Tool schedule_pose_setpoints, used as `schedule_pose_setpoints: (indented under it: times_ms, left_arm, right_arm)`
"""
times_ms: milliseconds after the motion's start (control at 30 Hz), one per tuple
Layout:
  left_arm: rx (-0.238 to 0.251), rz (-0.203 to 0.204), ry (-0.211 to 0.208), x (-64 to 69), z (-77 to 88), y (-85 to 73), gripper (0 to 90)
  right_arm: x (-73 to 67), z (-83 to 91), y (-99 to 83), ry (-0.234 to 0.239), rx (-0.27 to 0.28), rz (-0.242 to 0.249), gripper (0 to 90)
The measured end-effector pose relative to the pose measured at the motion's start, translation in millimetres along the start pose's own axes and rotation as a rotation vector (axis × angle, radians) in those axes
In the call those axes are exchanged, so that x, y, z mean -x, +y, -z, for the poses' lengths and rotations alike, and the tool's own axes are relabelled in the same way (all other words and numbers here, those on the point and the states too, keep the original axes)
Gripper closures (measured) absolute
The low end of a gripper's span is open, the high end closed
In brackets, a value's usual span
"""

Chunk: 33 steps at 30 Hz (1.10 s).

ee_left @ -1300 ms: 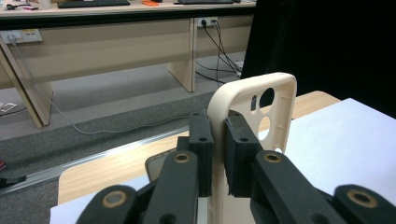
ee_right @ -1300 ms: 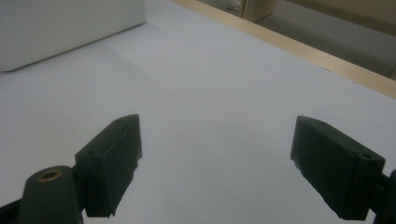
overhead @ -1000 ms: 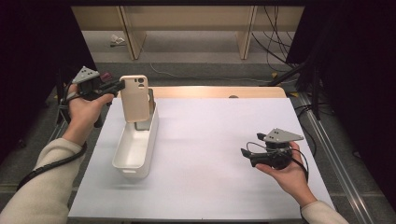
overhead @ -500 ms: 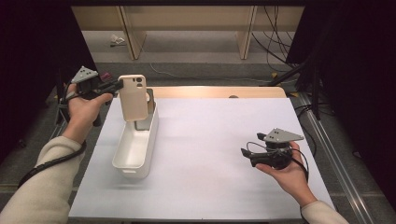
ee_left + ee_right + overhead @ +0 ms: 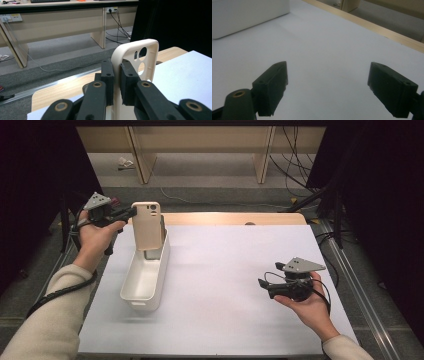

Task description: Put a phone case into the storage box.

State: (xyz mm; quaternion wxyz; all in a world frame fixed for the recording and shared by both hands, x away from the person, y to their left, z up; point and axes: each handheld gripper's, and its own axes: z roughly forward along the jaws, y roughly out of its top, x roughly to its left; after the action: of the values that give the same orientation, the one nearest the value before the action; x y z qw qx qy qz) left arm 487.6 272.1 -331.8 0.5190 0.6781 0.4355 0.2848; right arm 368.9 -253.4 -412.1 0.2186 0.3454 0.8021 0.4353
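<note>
White table (image 5: 225, 270): unchanged from the earlier frames. White oblong bin (image 5: 145, 275) sat in the same spot at the table's left side. Beige phone case (image 5: 147, 225) stayed upright over the bin's far end, camera cut-outs uppermost; position barely shifted. Left gripper (image 5: 131, 213) remained pinching the case's edge between its pads (image 5: 108, 75). Right gripper (image 5: 262, 284) rested unmoved near the right edge, jaws spread, nothing between them.
</note>
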Motion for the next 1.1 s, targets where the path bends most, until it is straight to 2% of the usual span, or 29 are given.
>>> schedule_pose_setpoints:
  times_ms: [467,733,1100]
  left_arm:
    - [-0.034,0.002,0.005,-5.8,-13.7,-16.0,82.5]
    - [-0.036,-0.001,-0.012,-9.3,-18.0,-21.6,82.5]
    - [-0.049,0.011,-0.013,-11.8,-23.7,-28.8,82.5]
  right_arm:
    - [0.1,0.2,0.0,0.0,0.002,0.0,17.2]
    - [-0.1,0.2,0.1,0.001,0.002,0.001,17.2]
    - [-0.1,0.1,0.2,0.002,0.002,-0.001,17.2]
